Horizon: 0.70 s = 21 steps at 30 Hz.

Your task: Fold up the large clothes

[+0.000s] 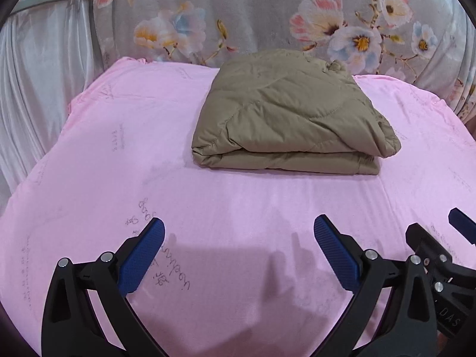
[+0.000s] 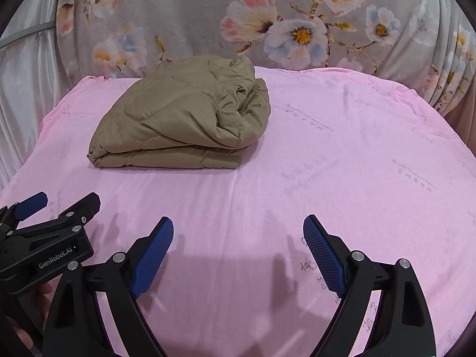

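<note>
A tan quilted jacket [image 1: 293, 113] lies folded into a thick rectangular bundle on the pink sheet [image 1: 125, 154], toward the far side. It also shows in the right wrist view [image 2: 184, 116], left of centre, with bunched folds at its right end. My left gripper [image 1: 239, 226] is open and empty, low over the sheet, well short of the jacket. My right gripper [image 2: 238, 226] is open and empty too, beside the left one. The left gripper's body shows at the lower left of the right wrist view [image 2: 44, 232]; the right gripper's shows at the right edge of the left wrist view [image 1: 440, 253].
A grey floral fabric [image 1: 261, 15] rises behind the sheet, also in the right wrist view [image 2: 297, 23]. A pale satin curtain [image 1: 38, 89] hangs at the left. The sheet [image 2: 342, 148] carries faint printed writing.
</note>
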Each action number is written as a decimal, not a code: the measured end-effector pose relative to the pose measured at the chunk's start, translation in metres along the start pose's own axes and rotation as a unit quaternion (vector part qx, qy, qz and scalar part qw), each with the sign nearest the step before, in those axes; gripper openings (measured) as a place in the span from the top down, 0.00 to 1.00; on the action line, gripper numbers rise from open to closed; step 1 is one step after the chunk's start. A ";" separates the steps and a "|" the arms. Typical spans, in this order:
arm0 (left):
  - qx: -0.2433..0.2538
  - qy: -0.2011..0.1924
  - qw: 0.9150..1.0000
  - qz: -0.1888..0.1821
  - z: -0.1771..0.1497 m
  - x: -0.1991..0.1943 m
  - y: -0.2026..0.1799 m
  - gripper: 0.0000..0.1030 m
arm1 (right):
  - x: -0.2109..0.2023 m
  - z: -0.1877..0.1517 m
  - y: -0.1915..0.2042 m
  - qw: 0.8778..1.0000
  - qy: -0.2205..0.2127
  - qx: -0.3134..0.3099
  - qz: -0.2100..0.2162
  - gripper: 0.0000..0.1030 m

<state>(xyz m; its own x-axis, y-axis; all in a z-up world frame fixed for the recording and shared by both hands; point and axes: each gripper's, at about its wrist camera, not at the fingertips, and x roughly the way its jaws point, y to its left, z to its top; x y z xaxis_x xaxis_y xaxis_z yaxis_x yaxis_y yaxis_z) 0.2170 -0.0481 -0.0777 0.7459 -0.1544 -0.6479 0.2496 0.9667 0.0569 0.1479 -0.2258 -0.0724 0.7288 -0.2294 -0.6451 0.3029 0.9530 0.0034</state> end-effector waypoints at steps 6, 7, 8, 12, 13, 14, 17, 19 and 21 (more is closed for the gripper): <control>-0.004 -0.001 1.000 0.009 0.000 0.000 0.000 0.05 | -0.001 -0.002 -0.002 1.000 -0.004 0.007 0.008 0.16; -0.005 -0.001 1.000 0.008 0.000 0.000 0.001 0.05 | -0.001 -0.002 -0.003 1.000 -0.004 0.010 0.007 0.16; -0.005 -0.002 1.000 0.009 0.000 0.001 0.001 0.05 | -0.001 -0.002 -0.004 1.000 -0.005 0.012 0.007 0.16; 0.004 -0.006 1.000 0.014 0.000 0.000 -0.002 0.05 | -0.004 -0.002 -0.003 1.000 -0.011 0.011 0.009 0.16; 0.006 -0.008 1.000 0.016 -0.001 -0.001 -0.003 0.05 | -0.004 -0.002 -0.002 1.000 -0.011 0.011 0.009 0.16; 0.007 -0.008 1.000 0.016 0.000 -0.001 -0.004 0.05 | -0.004 -0.002 -0.002 1.000 -0.012 0.011 0.008 0.16; 0.008 -0.009 1.000 0.018 0.000 -0.001 -0.004 0.05 | -0.004 -0.002 -0.001 1.000 -0.014 0.009 0.009 0.16; 0.008 -0.009 1.000 0.018 0.000 -0.001 -0.004 0.05 | -0.004 -0.002 -0.001 1.000 -0.014 0.007 0.007 0.16; 0.009 -0.011 1.000 0.018 0.000 -0.002 -0.005 0.05 | -0.005 -0.002 0.000 1.000 -0.014 0.006 0.007 0.16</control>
<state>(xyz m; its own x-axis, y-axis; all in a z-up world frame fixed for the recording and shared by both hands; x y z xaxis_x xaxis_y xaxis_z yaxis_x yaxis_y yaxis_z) 0.2145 -0.0525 -0.0768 0.7678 -0.1238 -0.6286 0.2333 0.9678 0.0944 0.1431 -0.2242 -0.0712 0.7495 -0.2210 -0.6241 0.3000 0.9537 0.0226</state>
